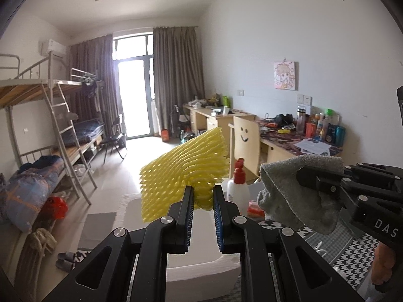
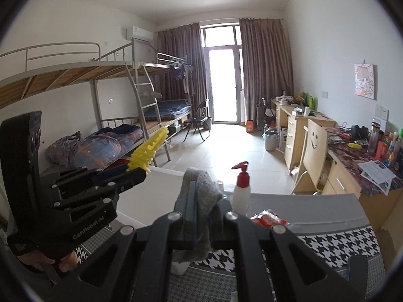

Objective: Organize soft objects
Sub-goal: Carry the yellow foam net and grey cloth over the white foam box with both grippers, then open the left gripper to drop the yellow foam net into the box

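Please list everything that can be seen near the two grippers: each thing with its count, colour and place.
foam net: one, yellow, lifted, pinched by left gripper
towel: one, grey, hanging from right gripper
pump bottle: one, white with red top, standing ahead of both grippers
packet: one, red, lying beside the bottle
patterned cloth: one, black and white houndstooth, below the grippers
left gripper: one, black, shut on the net
right gripper: one, black, shut on the towel

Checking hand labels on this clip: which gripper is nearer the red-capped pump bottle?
Right. The right gripper holds the grey cloth just beside the pump bottle; the left gripper is farther off.
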Available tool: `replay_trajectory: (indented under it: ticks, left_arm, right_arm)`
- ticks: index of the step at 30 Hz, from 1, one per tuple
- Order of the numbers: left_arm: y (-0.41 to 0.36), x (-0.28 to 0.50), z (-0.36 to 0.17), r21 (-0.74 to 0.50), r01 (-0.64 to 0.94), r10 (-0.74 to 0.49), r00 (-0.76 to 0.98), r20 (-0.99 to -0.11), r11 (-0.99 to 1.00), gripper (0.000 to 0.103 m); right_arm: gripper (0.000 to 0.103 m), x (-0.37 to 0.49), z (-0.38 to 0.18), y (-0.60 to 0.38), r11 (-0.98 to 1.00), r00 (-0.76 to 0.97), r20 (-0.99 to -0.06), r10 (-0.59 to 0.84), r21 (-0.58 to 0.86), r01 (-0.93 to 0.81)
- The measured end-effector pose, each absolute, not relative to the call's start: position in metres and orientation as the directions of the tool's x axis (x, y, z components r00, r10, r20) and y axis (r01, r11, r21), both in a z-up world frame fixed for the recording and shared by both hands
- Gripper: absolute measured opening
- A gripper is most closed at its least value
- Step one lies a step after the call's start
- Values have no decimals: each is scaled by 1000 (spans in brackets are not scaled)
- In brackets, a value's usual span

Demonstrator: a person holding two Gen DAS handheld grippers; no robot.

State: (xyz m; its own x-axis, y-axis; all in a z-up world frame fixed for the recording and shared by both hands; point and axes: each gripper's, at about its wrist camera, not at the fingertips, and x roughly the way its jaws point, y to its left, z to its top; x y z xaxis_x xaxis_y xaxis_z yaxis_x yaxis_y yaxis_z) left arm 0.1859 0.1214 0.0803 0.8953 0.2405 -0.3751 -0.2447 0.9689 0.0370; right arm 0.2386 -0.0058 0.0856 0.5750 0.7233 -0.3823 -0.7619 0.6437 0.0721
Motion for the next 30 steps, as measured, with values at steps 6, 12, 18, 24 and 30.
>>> replay_trajectory:
  ticks: [6,12,18,24,30]
  left_arm:
    - [132,184,78,29,-278,268,884,-384,960,16]
    - [140,186,73,19,-301,283,870,-405,953,16]
    - [149,191,66,6,-308,280,858,-430,951,17]
    - [160,196,60,-16,-303,263,850,-456,953,17]
    - [168,204,48,-29,-291,238,832,-501,956,43]
  right_arm:
    - [9,238,86,6,621,549,-393,738,78,-780]
    - [9,238,87,19,599,524,-398,753,83,-797]
    - [9,236,90,31,584,509,-401,761,84,-807]
    - [9,235,90,43,577,502,-407,763,78,-813]
    - [9,236,89,50,578,503,-414,758,71,-813]
